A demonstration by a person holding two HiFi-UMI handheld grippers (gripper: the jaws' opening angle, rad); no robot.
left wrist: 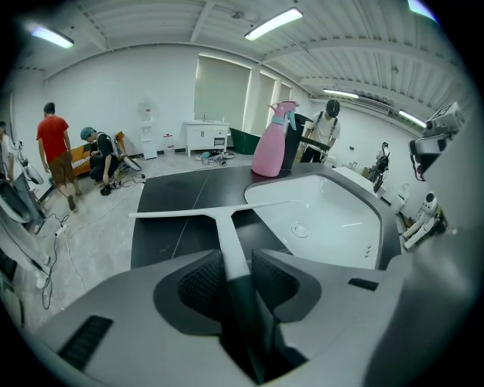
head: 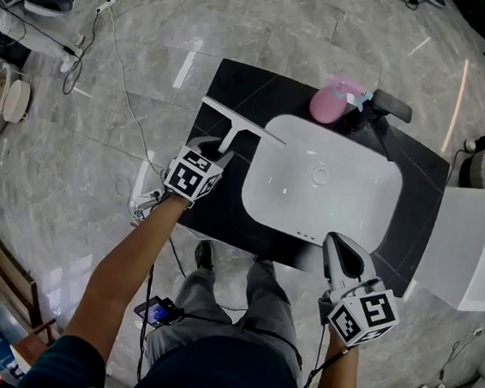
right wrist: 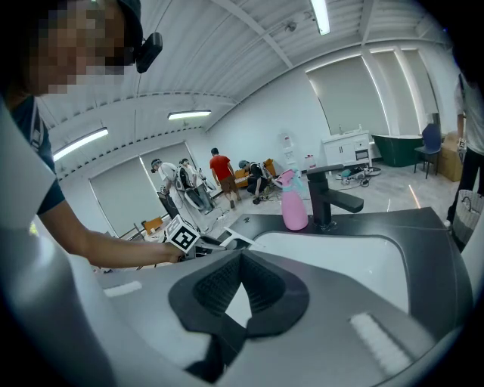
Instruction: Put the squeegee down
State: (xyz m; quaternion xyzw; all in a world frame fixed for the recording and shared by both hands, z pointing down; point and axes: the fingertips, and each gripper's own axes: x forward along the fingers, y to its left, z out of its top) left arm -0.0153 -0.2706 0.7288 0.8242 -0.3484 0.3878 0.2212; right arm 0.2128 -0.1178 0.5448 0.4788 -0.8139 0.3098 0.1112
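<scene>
A white squeegee (head: 233, 121) lies on the black counter (head: 237, 85) just left of the white sink (head: 277, 192), with its blade pointing away from me. Its handle (left wrist: 227, 249) runs back between the jaws of my left gripper (head: 222, 154). Those jaws stand apart around the handle (left wrist: 236, 261), and a small gap shows beside the left pad. My right gripper (head: 334, 240) hovers at the sink's near rim. Its fingertips (right wrist: 242, 257) meet and hold nothing.
A pink spray bottle (head: 329, 103) and a black faucet (head: 388, 105) stand at the sink's far side. A white unit (head: 474, 248) adjoins the counter on the right. Cables (head: 112, 37) trail over the floor on the left. Several people (left wrist: 57, 151) are at the room's far end.
</scene>
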